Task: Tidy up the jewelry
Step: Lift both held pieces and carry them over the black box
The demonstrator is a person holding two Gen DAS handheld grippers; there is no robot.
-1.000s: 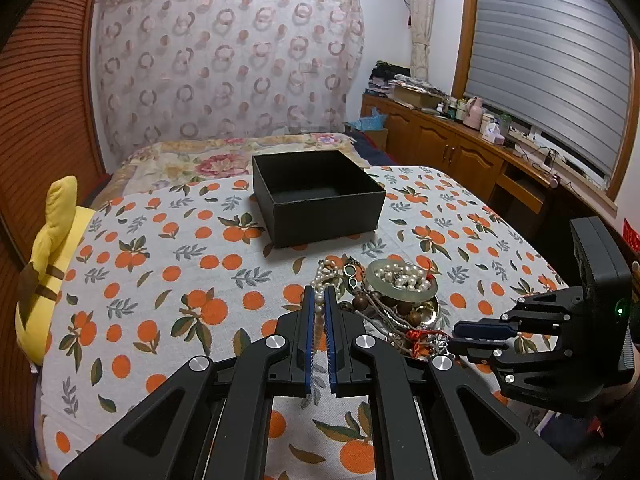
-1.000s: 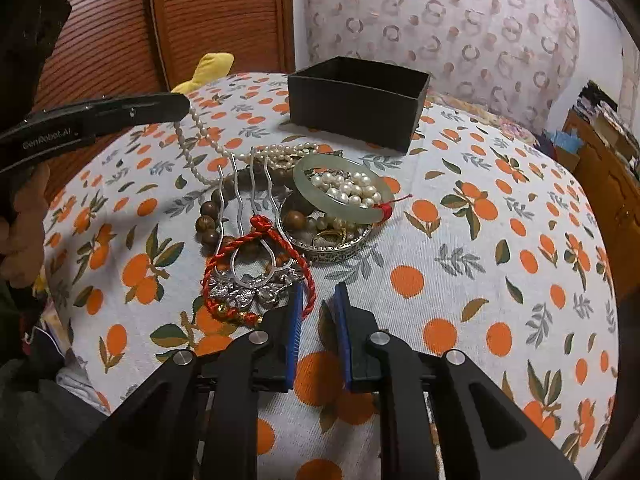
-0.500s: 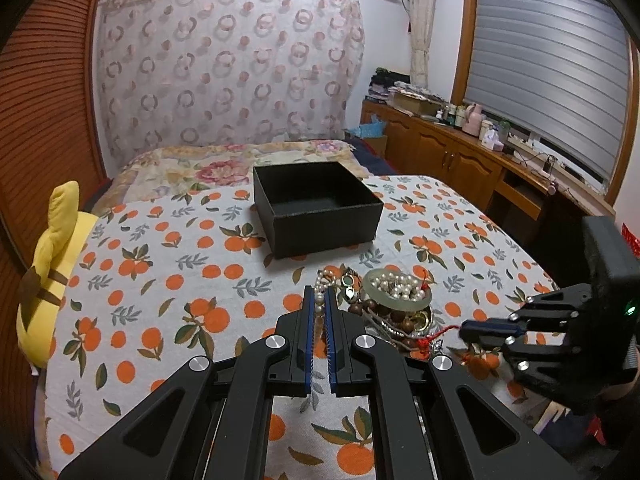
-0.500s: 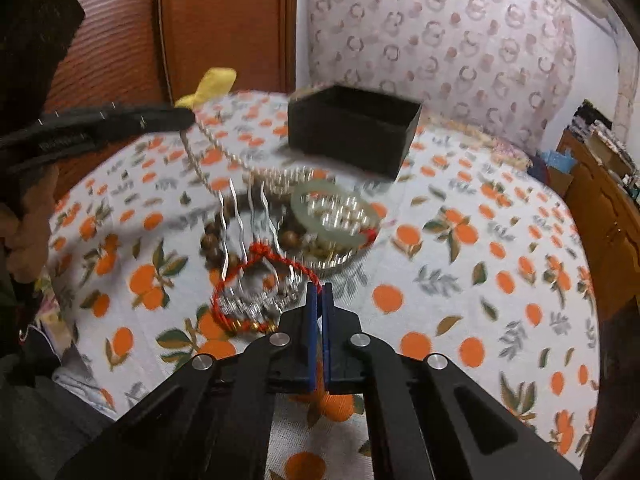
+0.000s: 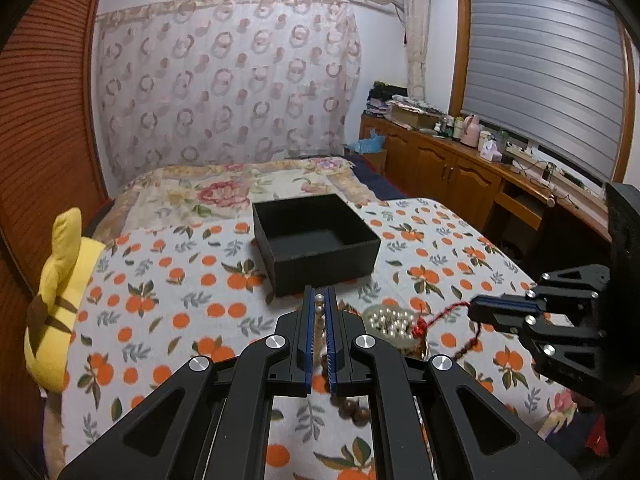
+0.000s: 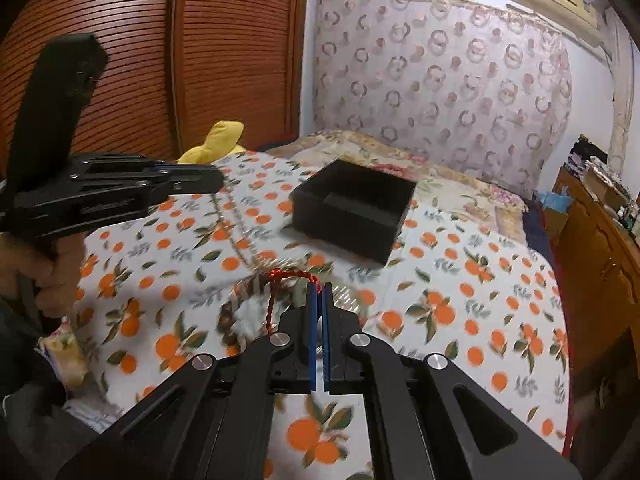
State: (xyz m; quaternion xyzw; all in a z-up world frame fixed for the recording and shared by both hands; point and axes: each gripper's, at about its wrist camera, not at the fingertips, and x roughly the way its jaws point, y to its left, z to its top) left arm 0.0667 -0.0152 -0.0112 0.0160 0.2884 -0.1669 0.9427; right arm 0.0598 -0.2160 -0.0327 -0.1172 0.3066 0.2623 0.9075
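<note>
An orange-print cloth [image 5: 168, 292] covers the table, a yellow plush toy [image 5: 60, 292] sits at its left edge, a floral bedspread [image 5: 224, 192] lies beyond, a ring-patterned curtain [image 5: 224, 92] hangs behind, and wooden cabinets [image 5: 444, 168] line the right wall under grey blinds [image 5: 540, 68].

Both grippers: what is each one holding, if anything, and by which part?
Left gripper is shut on the pearl necklace, pinching the strand a few beads along. Right gripper is shut on the red cord, at its loop.
</note>
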